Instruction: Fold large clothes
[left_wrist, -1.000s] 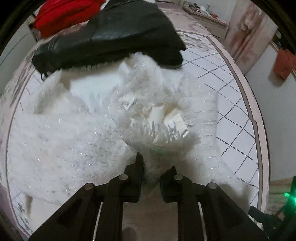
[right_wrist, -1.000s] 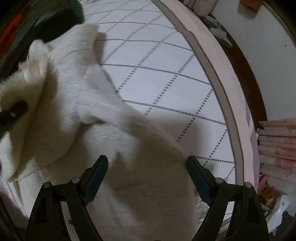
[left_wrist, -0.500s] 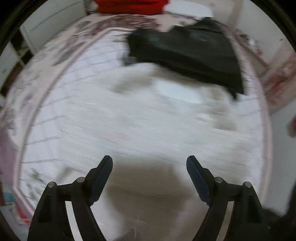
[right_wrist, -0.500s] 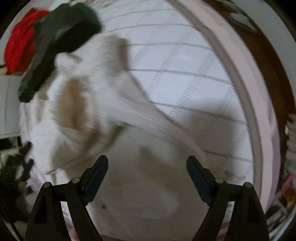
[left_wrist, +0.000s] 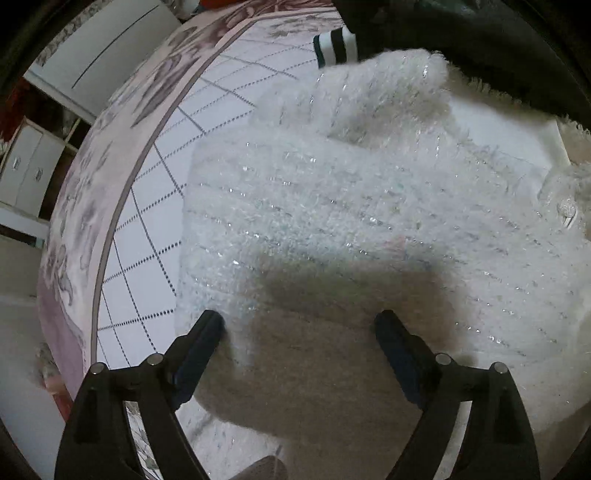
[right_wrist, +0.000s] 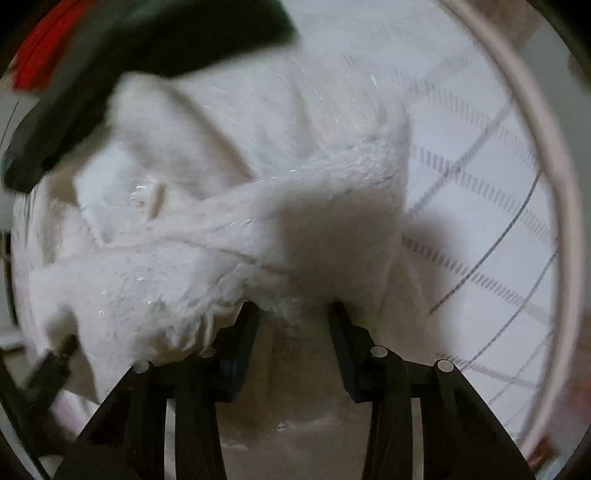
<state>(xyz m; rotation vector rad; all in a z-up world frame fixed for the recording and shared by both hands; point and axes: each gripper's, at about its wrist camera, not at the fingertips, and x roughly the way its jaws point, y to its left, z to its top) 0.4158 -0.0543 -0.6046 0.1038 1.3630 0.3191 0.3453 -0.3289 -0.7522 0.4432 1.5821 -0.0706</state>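
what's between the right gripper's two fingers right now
In the right wrist view, a bunched fold of the white fluffy sweater sits between the fingers of the right gripper, whose jaws are closing on it.

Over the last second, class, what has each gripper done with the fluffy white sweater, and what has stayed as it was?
The left gripper let go of the bunched fluffy white sweater; its jaws are opening, wide above the flat knit, nothing gripped. The right gripper, wide open before, shifted onto a fold; its jaws are closing, with fabric between them. The dark garment remains on the sweater's far edge, and the quilted white bedspread is unchanged.
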